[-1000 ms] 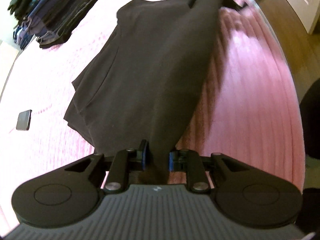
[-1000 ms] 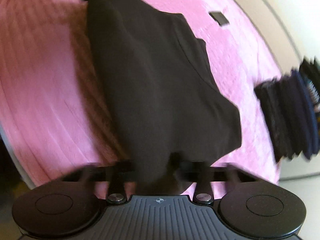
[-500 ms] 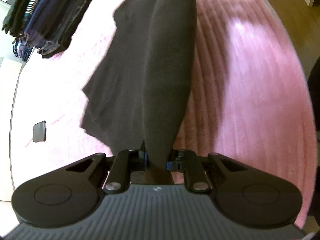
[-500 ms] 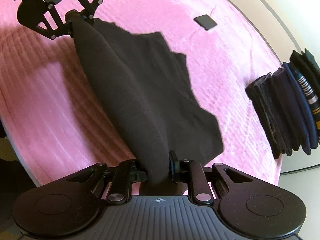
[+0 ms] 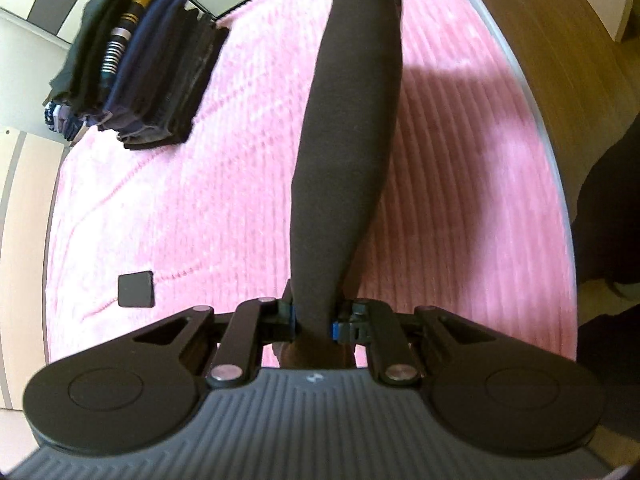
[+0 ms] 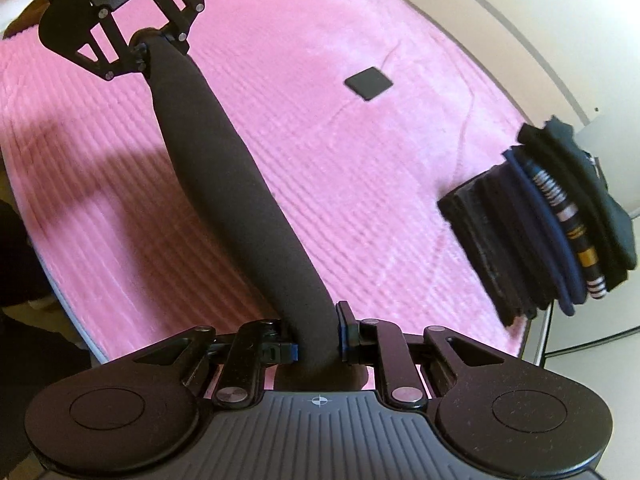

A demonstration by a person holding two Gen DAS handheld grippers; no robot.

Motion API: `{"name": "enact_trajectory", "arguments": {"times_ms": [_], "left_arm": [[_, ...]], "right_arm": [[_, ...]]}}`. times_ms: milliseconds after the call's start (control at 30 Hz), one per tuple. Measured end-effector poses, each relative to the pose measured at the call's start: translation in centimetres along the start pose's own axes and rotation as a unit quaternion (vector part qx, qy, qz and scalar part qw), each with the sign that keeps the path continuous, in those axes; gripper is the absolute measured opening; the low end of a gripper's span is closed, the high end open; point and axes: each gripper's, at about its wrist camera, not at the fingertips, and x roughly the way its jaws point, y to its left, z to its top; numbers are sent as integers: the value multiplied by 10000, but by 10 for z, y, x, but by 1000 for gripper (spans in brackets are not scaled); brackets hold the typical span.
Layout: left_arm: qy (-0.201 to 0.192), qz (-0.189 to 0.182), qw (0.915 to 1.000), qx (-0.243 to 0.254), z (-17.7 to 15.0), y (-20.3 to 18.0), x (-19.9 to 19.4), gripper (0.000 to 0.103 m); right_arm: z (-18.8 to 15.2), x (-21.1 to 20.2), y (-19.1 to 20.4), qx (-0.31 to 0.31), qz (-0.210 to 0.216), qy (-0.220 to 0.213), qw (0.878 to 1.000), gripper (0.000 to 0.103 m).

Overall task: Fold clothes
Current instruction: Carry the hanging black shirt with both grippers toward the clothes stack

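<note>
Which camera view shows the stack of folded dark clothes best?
The left wrist view: the stack of folded dark clothes lies whole and sharp on the pink blanket. The right wrist view shows it slightly blurred near the picture's edge.
</note>
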Motion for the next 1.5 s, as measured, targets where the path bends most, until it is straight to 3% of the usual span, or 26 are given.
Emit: {"name": "enact_trajectory", "arguments": {"times_ms": [367, 667, 867, 1100, 1300, 1500], "left_arm": [[-402, 77, 9987, 295, 16, 30, -23, 12], [-892, 552, 9916, 762, 11, 51, -42, 12], [-1016, 596, 9910, 639, 28, 51, -51, 12], [-814, 624, 9937, 453, 101, 37, -38, 12], [-524, 735, 9958, 127, 190, 25, -34, 12], [-444, 904, 9946, -241, 260, 32, -44, 12]], "right_arm": [[10, -39, -8, 396, -331, 224, 9984, 16], [31, -73, -7, 329, -938, 243, 9948, 16], [17, -90, -21, 283, -1028, 196, 9941, 16], [-44, -99, -63, 129, -866, -14, 9962, 16], [-114, -112, -129, -243, -629, -239, 9974, 15], [-151, -130, -192, -635, -612, -478, 9950, 15]]}}
